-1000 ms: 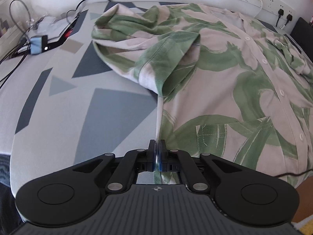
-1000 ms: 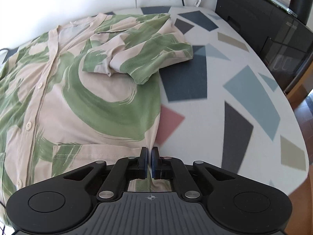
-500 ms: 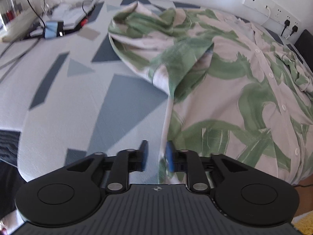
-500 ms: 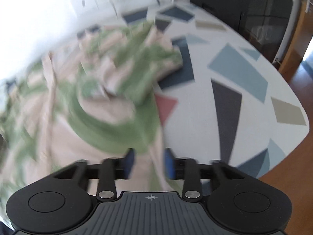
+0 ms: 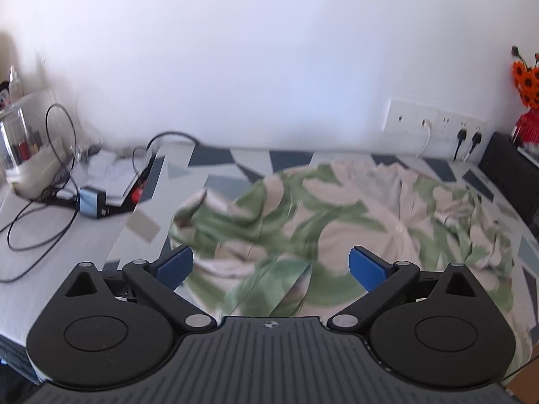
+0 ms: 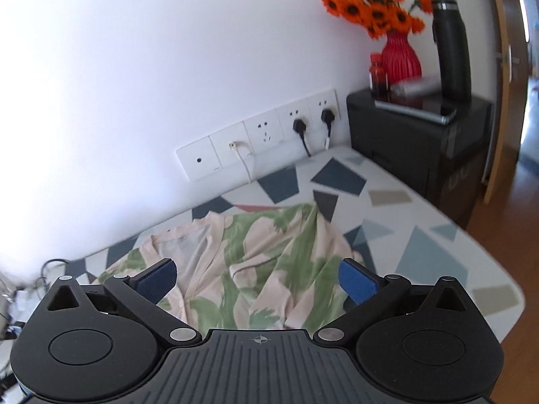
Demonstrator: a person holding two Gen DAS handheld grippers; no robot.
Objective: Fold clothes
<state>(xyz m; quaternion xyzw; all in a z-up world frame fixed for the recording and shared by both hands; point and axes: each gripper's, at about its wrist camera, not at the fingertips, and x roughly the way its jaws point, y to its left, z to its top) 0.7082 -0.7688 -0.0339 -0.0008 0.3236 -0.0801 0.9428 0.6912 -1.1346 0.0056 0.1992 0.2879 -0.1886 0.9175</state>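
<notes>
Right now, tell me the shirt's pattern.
Green leaf-like swirls on pale pink; the shirt shows best in the right wrist view.

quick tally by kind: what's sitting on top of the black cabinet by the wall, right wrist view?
Red vase with orange flowers: 1
Black tumbler: 1
Dark red bottle: 1
Silvery box, blurred: 1
Flat tray under them: 1
Total: 5, all on the black cabinet
</notes>
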